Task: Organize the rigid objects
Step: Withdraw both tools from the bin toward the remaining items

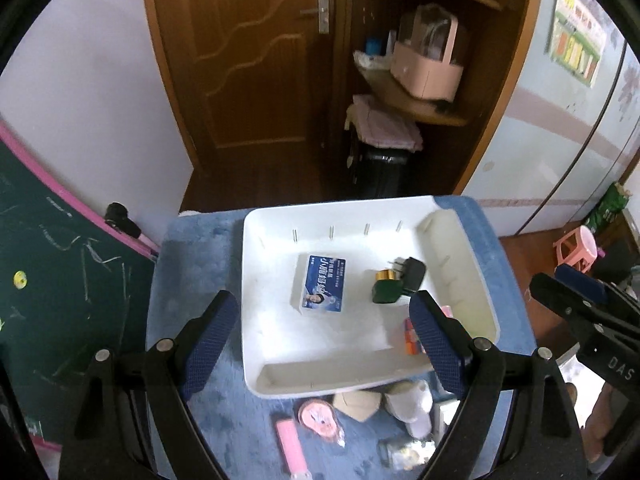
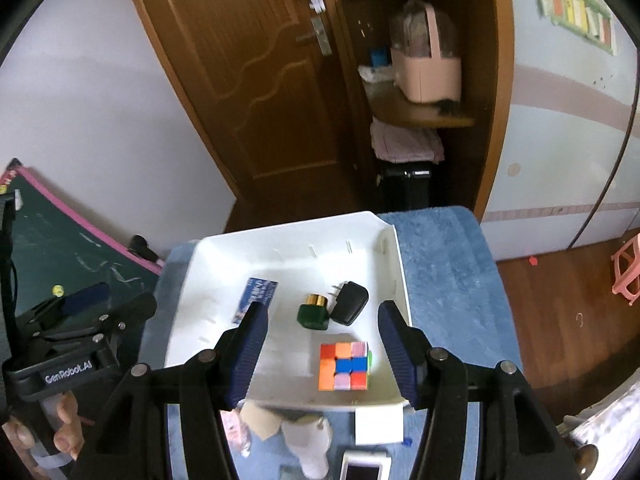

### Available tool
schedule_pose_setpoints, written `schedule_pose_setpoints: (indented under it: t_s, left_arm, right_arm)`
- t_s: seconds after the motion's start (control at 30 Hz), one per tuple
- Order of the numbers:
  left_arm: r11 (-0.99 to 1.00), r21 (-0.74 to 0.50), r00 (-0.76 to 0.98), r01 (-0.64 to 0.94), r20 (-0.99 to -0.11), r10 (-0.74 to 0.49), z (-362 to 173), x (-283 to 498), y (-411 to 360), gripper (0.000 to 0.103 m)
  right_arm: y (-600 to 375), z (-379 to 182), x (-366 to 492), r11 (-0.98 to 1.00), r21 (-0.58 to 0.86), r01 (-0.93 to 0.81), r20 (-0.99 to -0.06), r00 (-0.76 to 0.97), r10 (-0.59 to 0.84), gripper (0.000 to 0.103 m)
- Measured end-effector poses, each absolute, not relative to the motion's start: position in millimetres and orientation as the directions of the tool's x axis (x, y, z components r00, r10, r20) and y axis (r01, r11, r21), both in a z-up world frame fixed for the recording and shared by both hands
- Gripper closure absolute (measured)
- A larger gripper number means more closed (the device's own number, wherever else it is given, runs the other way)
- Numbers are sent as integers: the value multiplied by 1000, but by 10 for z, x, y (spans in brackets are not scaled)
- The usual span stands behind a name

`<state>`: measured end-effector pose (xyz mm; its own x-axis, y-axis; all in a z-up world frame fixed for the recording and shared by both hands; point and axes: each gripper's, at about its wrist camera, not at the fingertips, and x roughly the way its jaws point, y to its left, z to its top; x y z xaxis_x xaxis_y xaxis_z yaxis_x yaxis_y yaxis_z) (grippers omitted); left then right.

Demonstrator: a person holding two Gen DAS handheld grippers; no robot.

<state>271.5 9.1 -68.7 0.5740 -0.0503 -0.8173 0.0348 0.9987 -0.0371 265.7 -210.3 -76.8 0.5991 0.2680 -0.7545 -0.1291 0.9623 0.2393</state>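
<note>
Both claws hang above the surface, tilted steeply down toward a white tray (image 2: 394, 276). The left claw (image 1: 324, 346) is spread wide with nothing between its blue pads. The right claw (image 2: 320, 354) is spread too, less widely, and grips nothing; a puzzle cube (image 2: 344, 366) lies in the tray's near right corner, below the gap and apart from both pads.

In the tray also lie a blue card box (image 1: 323, 288), a dark green bottle (image 2: 313, 314) with a gold cap, and a black plug (image 2: 350, 302) just beside it. The left view shows only a sliver of the cube behind its right finger. The right view shows fingers of the person's hand (image 2: 66, 430) under the left claw's handle, and a white box (image 2: 378, 424) and a phone (image 2: 364, 466) in front of the tray. The left view shows a pink stick (image 1: 291, 446) and a round pink packet (image 1: 320, 418) there.

The surface (image 2: 444, 272) is covered in blue plush. Behind stand a brown door (image 1: 248, 64), wooden corner shelves with a pink basket (image 1: 426, 74), and a chalkboard (image 1: 60, 264) leaning at left.
</note>
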Motion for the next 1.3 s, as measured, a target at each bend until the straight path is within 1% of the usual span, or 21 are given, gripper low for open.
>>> schedule_pose_setpoints:
  t_s: [0.23, 0.3, 0.5, 0.67, 0.77, 0.93, 1.07, 1.3]
  left_arm:
    - [998, -53, 632, 16, -773, -51, -334, 2227, 36, 13]
    - [998, -59, 642, 15, -765, -55, -265, 2095, 23, 13]
    - [997, -77, 663, 8, -746, -63, -188, 1759, 10, 13]
    - [998, -56, 678, -17, -735, -30, -235, 1524, 0, 13]
    - [998, -58, 670, -29, -742, -24, -299, 1393, 9, 13]
    - [999, -15, 651, -46, -759, 19, -517, 1298, 6, 13]
    - [999, 14, 628, -52, -777, 43, -760, 1269, 5, 13]
    - [996, 3, 557, -92, -829, 53, -1278, 1300, 138, 13]
  right_arm:
    - [-2218, -360, 2085, 955, 237, -177, -696, 655, 294, 44]
    - [-2258, -287, 1930, 952, 242, -185, -681, 667, 303, 38]
    - [-2383, -170, 1501, 948, 247, -201, -648, 693, 316, 37]
    - [-2457, -201, 1269, 946, 251, -207, -639, 698, 322, 37]
    - [-2475, -262, 1146, 942, 257, -217, -642, 690, 334, 37]
    - [-2460, -484, 951, 942, 254, -218, -648, 685, 333, 37]
    - [-2406, -763, 826, 945, 261, -198, -660, 678, 325, 37]
    - [-2199, -1358, 641, 949, 254, -187, -691, 651, 313, 37]
